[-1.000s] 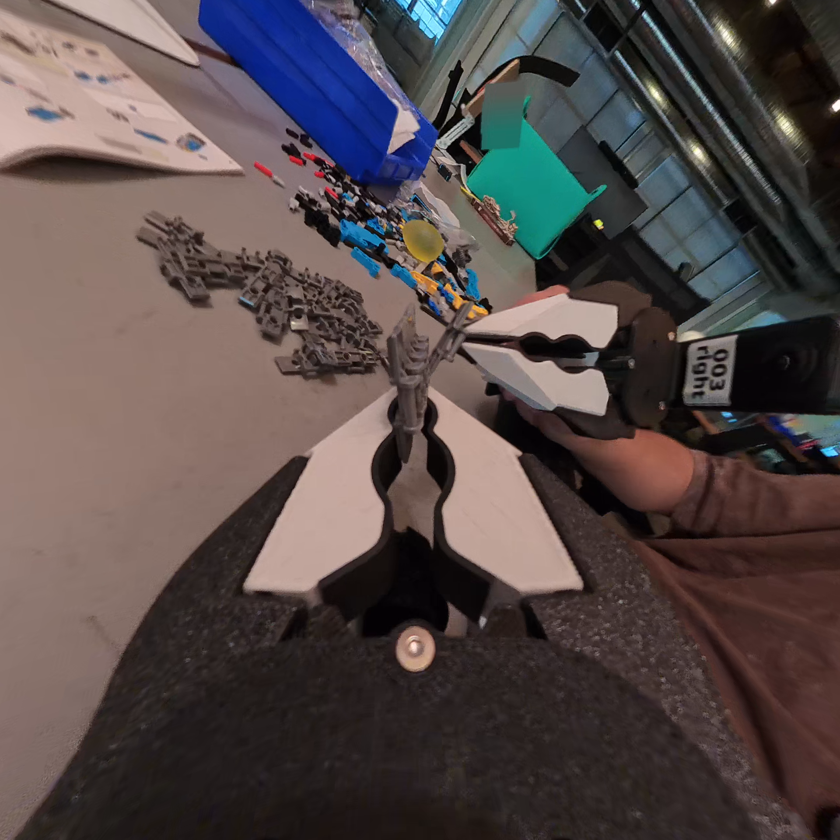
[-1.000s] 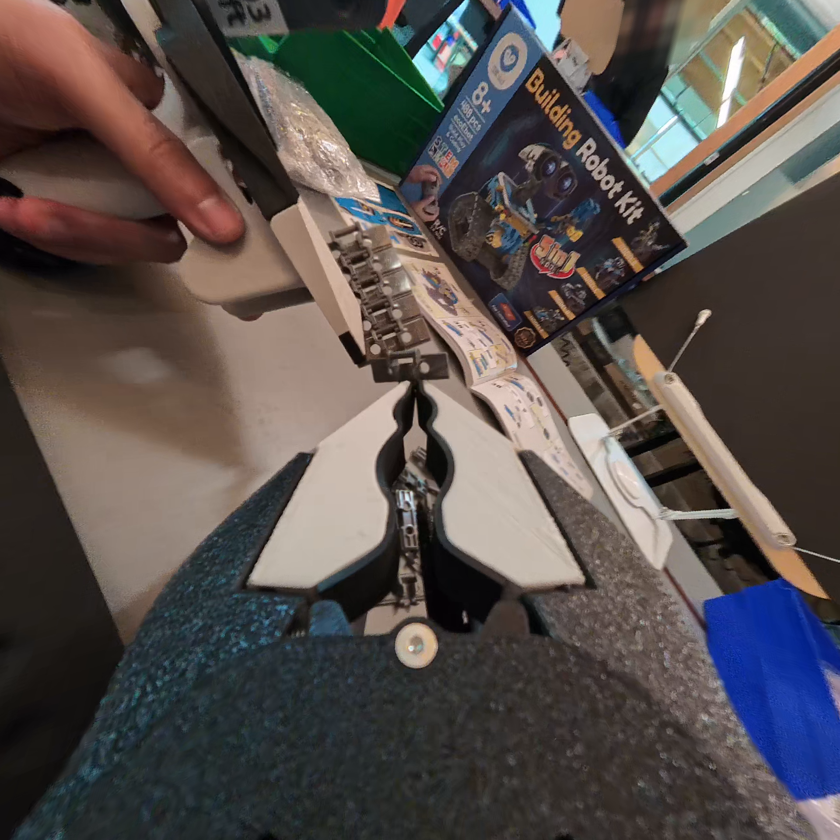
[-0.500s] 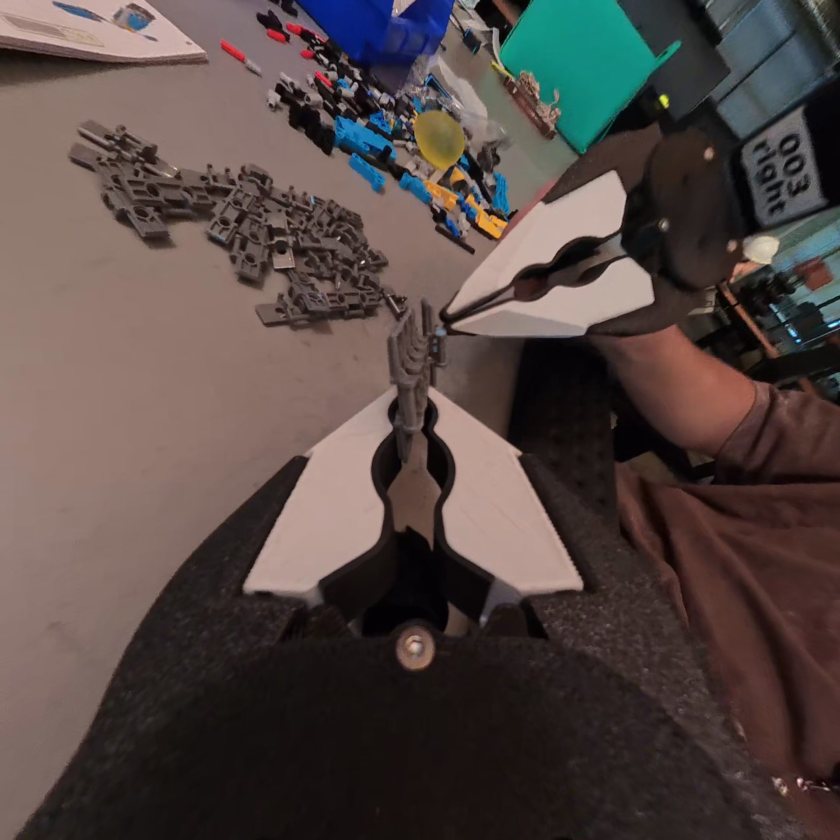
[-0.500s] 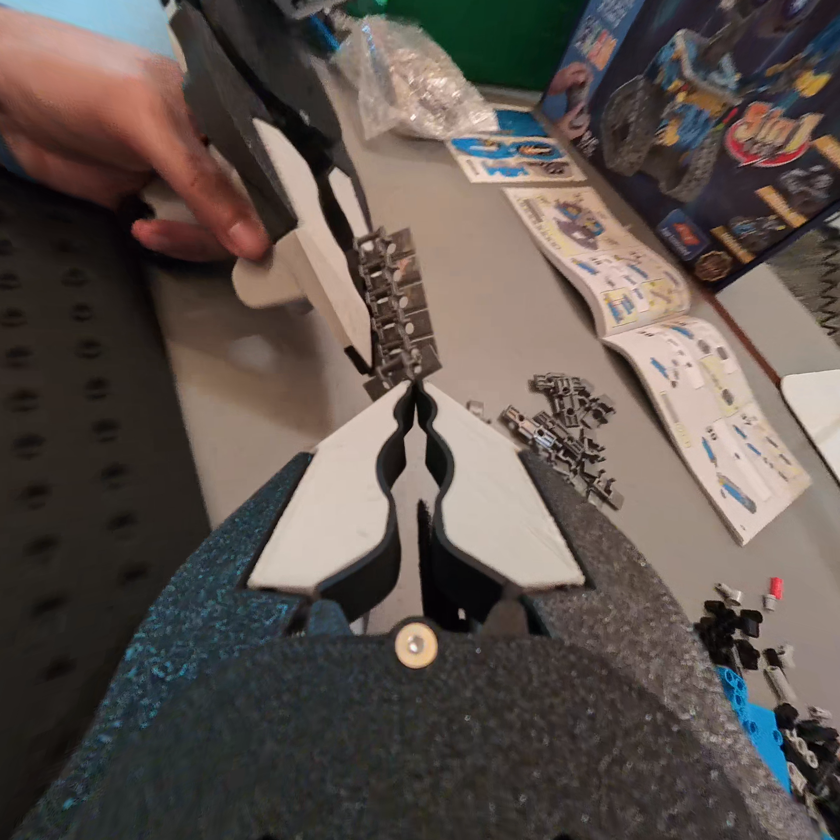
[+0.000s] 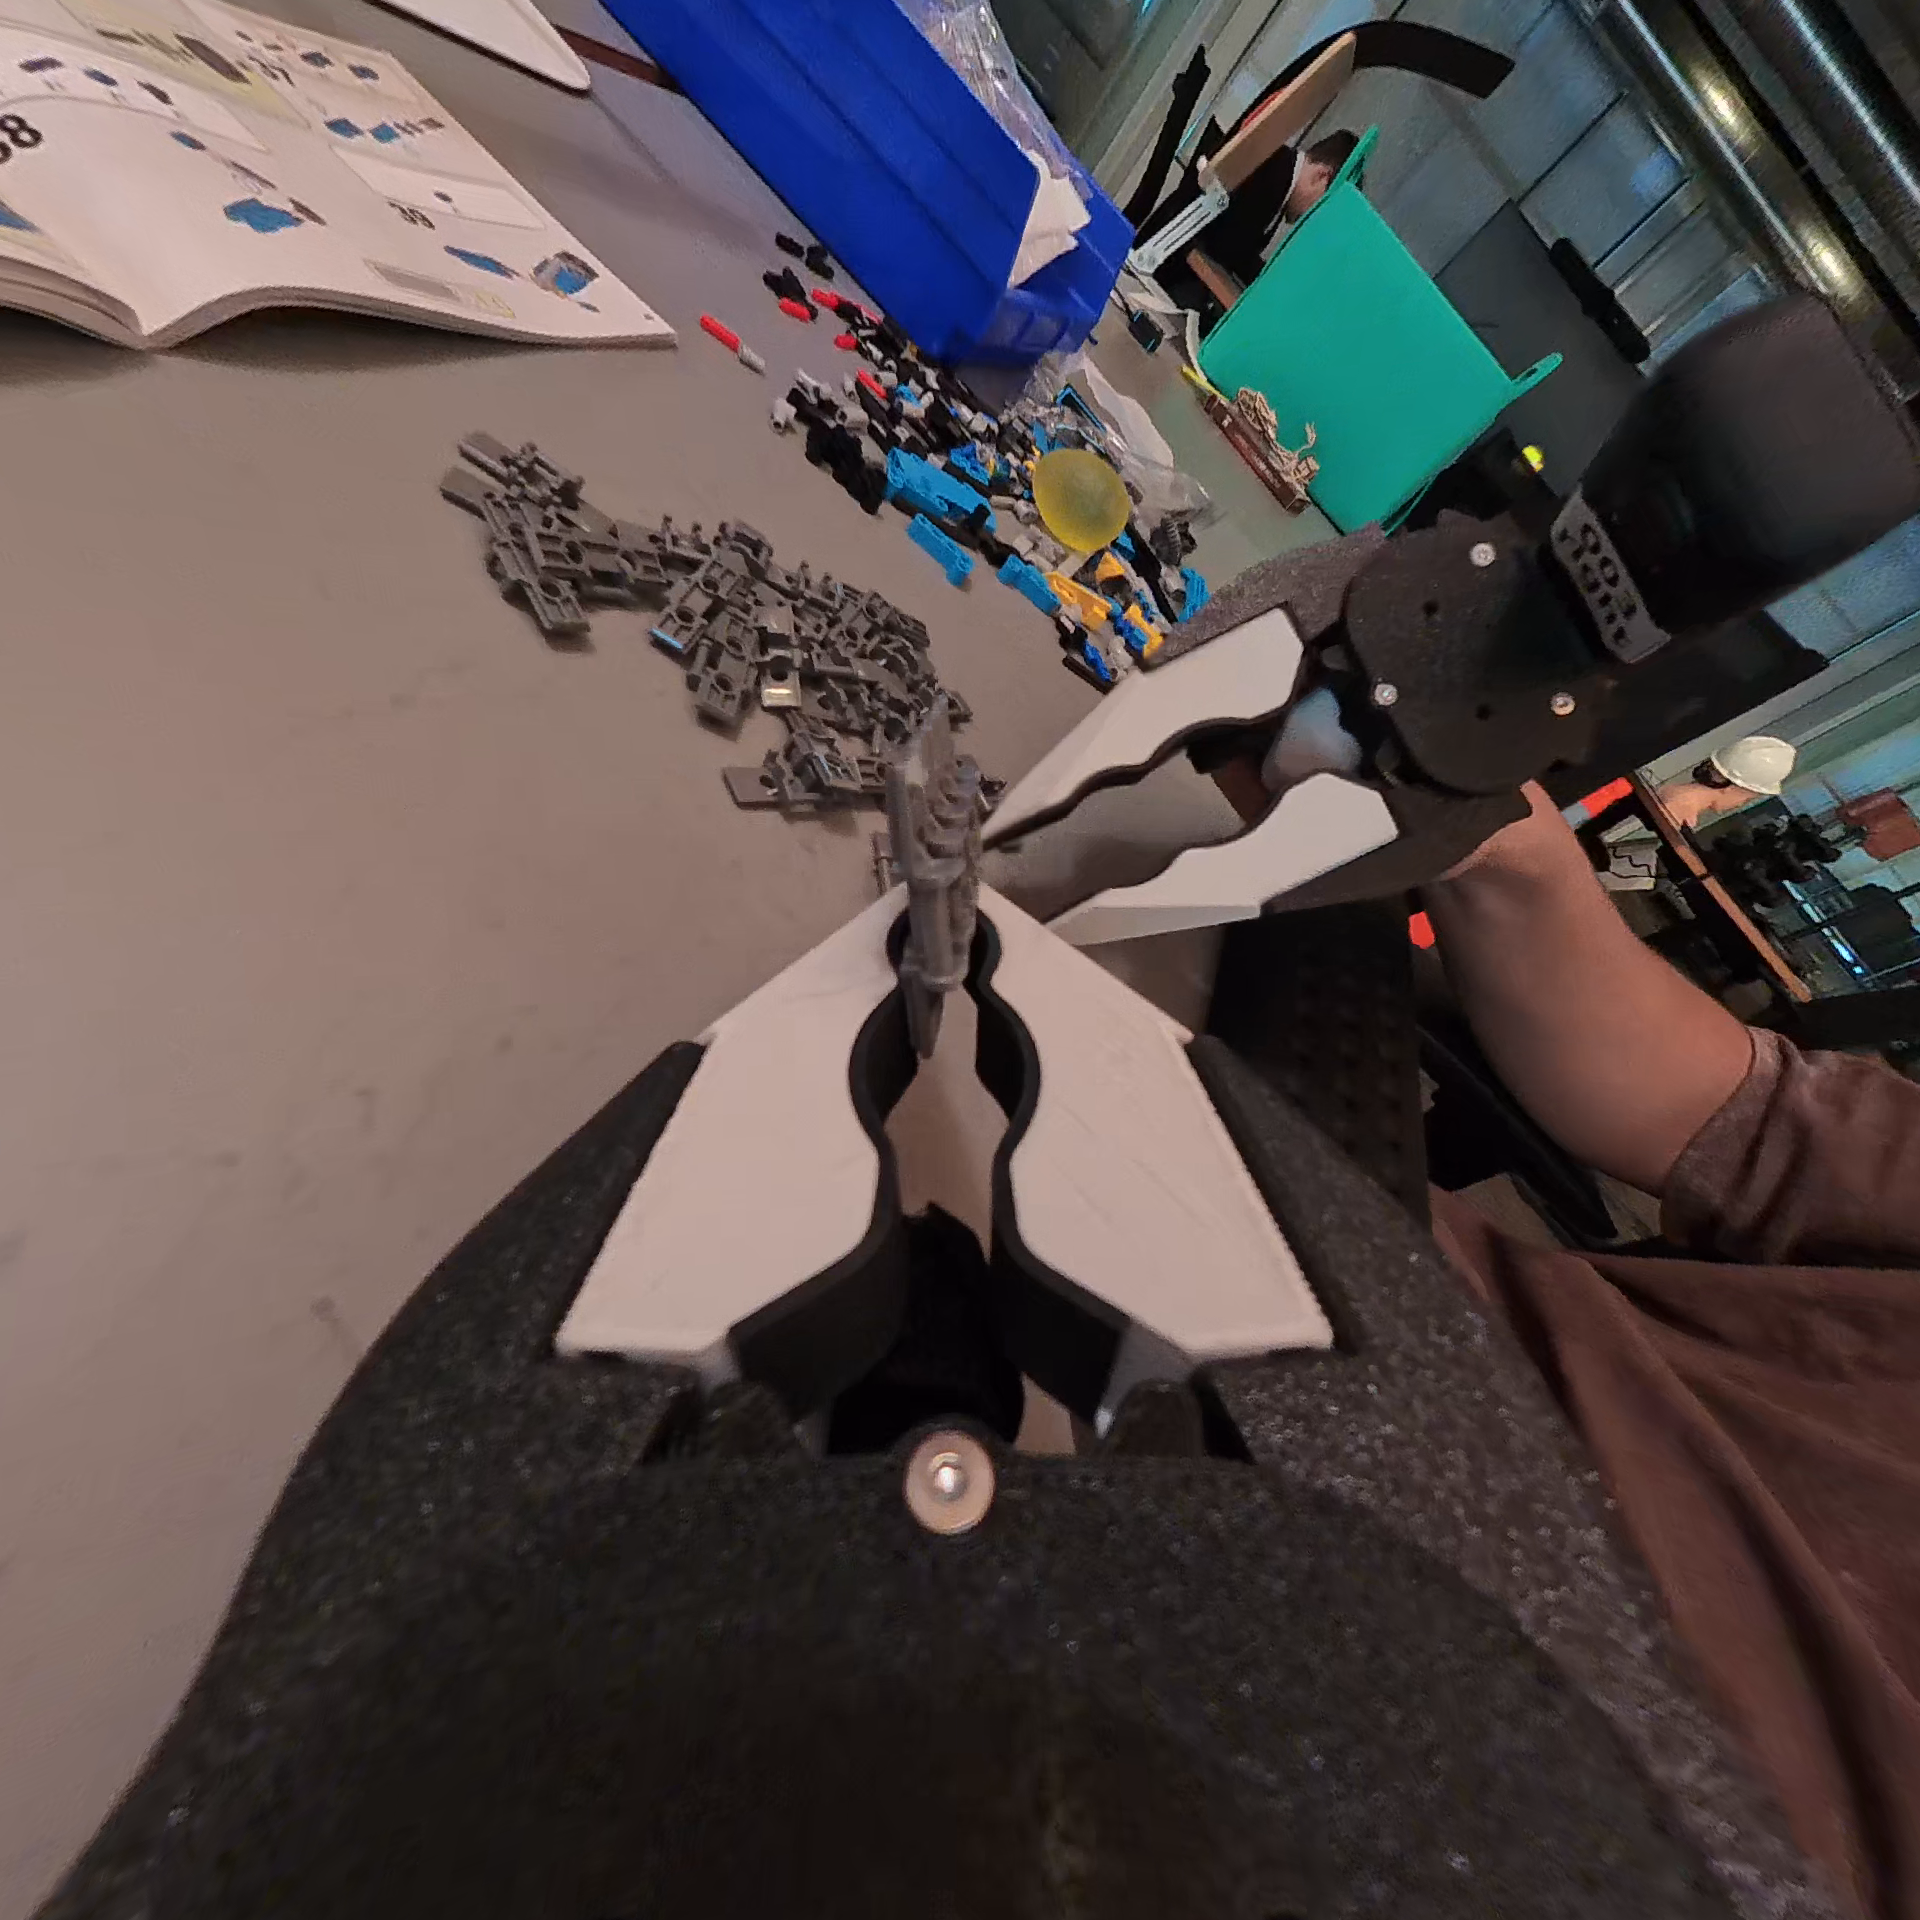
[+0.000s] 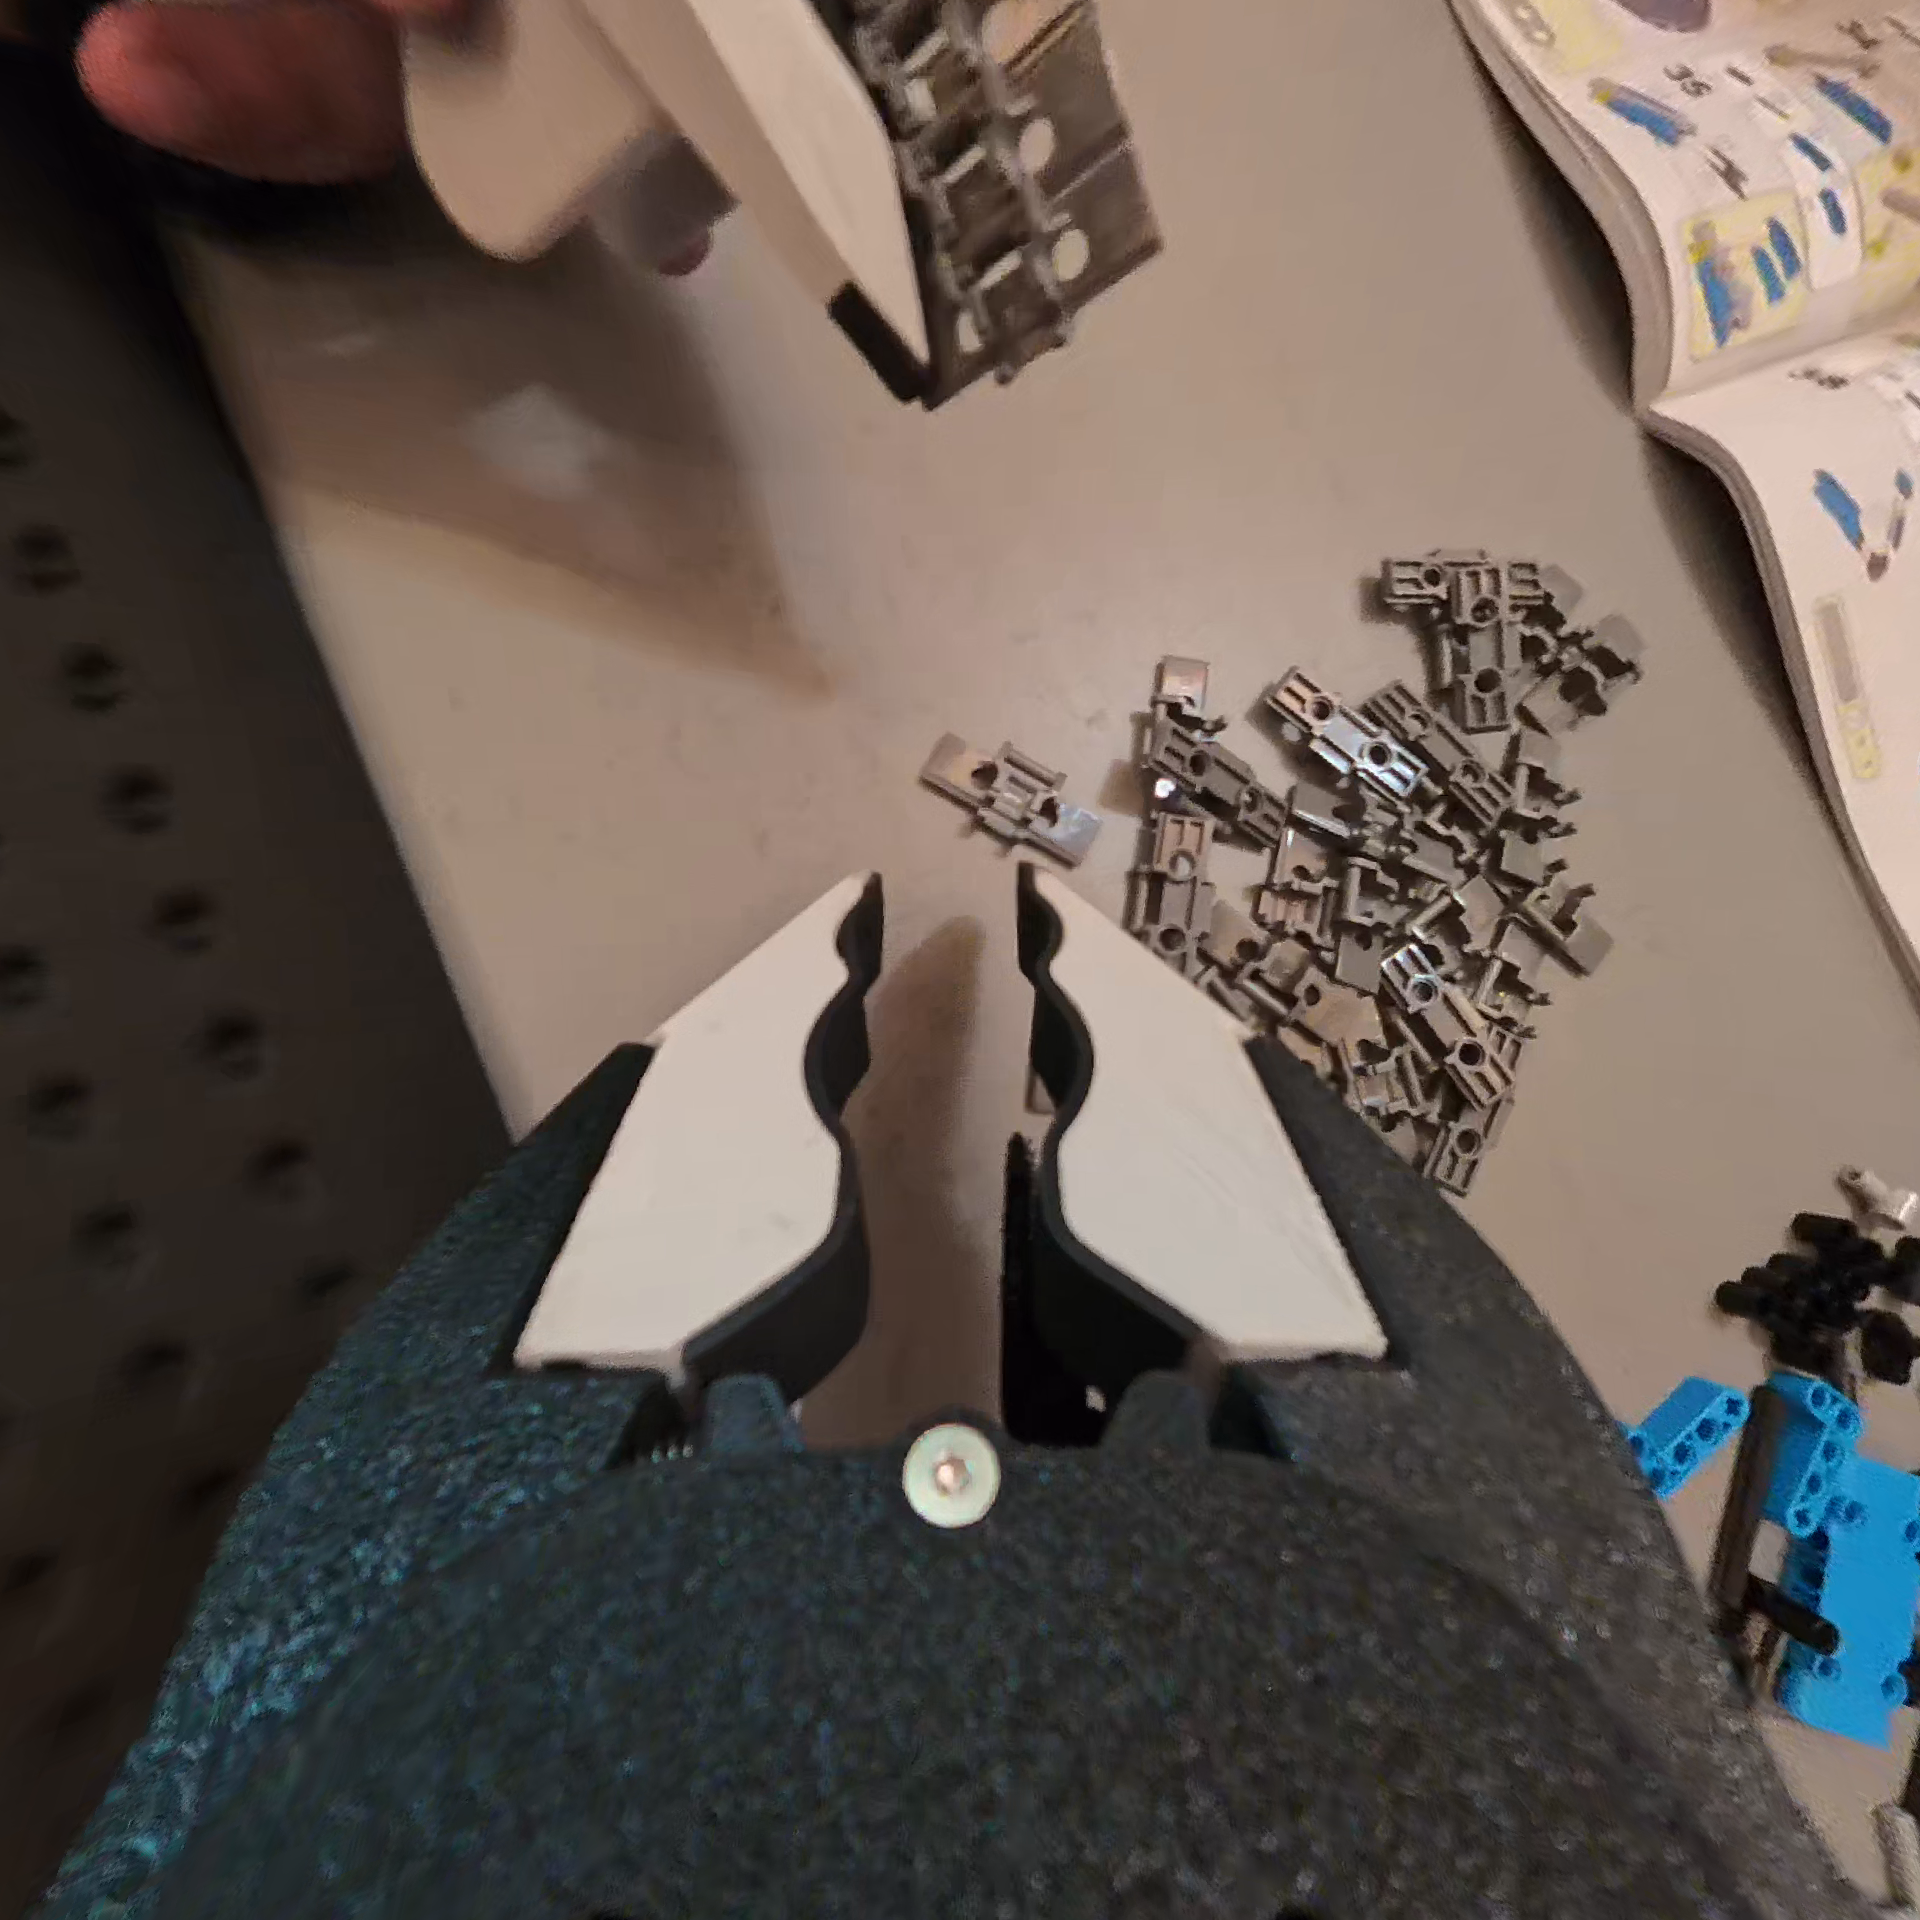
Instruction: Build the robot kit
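While its lower end is hidden between the pads, a grey track strip is pinched by the left claw above the tabletop. The right claw is seen parted and empty beside loose grey links, its tips blurred.

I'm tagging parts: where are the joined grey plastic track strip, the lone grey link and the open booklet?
joined grey plastic track strip (image 6: pixel 1023 197): right wrist view, its middle links.
lone grey link (image 6: pixel 1010 800): right wrist view, its centre.
open booklet (image 5: pixel 239 208): left wrist view, right page.
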Demonstrator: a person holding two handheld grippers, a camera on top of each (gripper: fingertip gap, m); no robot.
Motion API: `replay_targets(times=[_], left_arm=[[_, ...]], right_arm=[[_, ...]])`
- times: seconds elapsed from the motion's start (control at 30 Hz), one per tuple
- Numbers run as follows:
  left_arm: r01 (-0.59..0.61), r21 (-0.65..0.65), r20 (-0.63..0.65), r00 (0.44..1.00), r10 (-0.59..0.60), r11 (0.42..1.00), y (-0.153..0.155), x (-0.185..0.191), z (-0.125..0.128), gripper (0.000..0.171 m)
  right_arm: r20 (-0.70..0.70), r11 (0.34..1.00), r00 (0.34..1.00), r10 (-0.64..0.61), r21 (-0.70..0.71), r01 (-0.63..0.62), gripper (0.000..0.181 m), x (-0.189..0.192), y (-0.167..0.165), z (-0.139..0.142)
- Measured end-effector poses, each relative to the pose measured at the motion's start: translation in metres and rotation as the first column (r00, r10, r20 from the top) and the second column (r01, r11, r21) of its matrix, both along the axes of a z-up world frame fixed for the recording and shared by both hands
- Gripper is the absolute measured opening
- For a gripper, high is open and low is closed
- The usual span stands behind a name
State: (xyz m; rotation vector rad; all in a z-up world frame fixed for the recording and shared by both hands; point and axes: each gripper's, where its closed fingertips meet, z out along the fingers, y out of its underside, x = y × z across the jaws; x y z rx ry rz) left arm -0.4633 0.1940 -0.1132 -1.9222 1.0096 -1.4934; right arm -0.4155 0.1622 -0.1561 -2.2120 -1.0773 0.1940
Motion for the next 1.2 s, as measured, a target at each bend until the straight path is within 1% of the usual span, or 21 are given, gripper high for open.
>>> replay_targets(times=[0.13, 0.3, 0.4, 0.47, 0.5, 0.6, 0.67, 0.87, 0.9, 1.0, 1.03, 1.13, 1.17, 1.2], left_arm=[[0.015, 0.012, -0.026, 1.000, -0.015, 1.000, -0.003, 0.002, -0.004, 0.002], [0.022, 0.020, -0.015, 1.000, -0.022, 1.000, -0.004, 0.003, -0.002, 0.002], [0.016, 0.006, 0.000, 1.000, -0.016, 1.000, -0.003, 0.002, 0.000, 0.002], [0.015, 0.008, 0.002, 1.000, -0.015, 1.000, -0.003, 0.001, 0.000, 0.002], [0.017, 0.011, 0.000, 1.000, -0.017, 1.000, -0.003, 0.002, 0.000, 0.002], [0.026, 0.012, -0.005, 1.000, -0.026, 1.000, -0.005, 0.002, -0.001, 0.002], [0.027, 0.008, -0.006, 1.000, -0.027, 1.000, -0.005, 0.003, -0.001, 0.002], [0.021, -0.022, 0.006, 1.000, -0.021, 1.000, -0.003, 0.001, -0.001, 0.002], [0.023, -0.031, 0.008, 1.000, -0.022, 0.999, -0.002, 0.001, -0.001, 0.002], [0.033, -0.057, 0.021, 0.999, -0.032, 0.998, -0.003, 0.001, 0.000, 0.002], [0.042, -0.068, 0.026, 0.999, -0.041, 0.997, -0.004, 0.001, 0.000, 0.002], [0.056, -0.094, 0.020, 0.998, -0.055, 0.994, -0.007, 0.001, -0.002, 0.002], [0.066, -0.106, 0.018, 0.998, -0.065, 0.992, -0.008, 0.001, -0.003, 0.002], [0.074, -0.116, 0.014, 0.997, -0.073, 0.991, -0.010, 0.002, -0.004, 0.002]], right_arm=[[-0.078, 0.997, 0.994, -0.078, -0.017, 0.077, 0.026, -0.002, 0.013, 0.000], [-0.155, 0.976, 0.964, -0.214, -0.084, 0.203, 0.026, 0.003, 0.028, -0.002], [-0.207, 0.963, 0.943, -0.260, -0.127, 0.237, 0.027, 0.000, 0.031, -0.003], [-0.209, 0.962, 0.943, -0.260, -0.141, 0.234, 0.029, -0.002, 0.030, -0.007], [-0.187, 0.962, 0.947, -0.261, -0.135, 0.239, 0.028, -0.002, 0.030, -0.011], [-0.167, 0.967, 0.953, -0.252, -0.090, 0.240, 0.026, -0.003, 0.030, -0.012], [-0.153, 0.973, 0.961, -0.229, -0.070, 0.221, 0.019, -0.006, 0.028, -0.011], [-0.168, 0.978, 0.963, -0.209, -0.064, 0.201, 0.014, -0.007, 0.027, -0.011], [-0.152, 0.980, 0.968, -0.198, -0.041, 0.194, 0.014, -0.006, 0.027, -0.010], [-0.042, 0.981, 0.986, -0.160, 0.104, 0.163, 0.014, -0.001, 0.030, -0.003], [-0.028, 0.977, 0.989, -0.146, 0.154, 0.148, 0.014, -0.002, 0.031, 0.002], [-0.062, 0.957, 0.996, -0.066, 0.279, 0.081, 0.014, -0.015, 0.030, 0.024], [-0.053, 0.944, 0.997, -0.060, 0.322, 0.074, 0.014, -0.015, 0.031, 0.029], [-0.043, 0.935, 0.999, -0.023, 0.352, 0.037, 0.014, -0.020, 0.028, 0.033]])
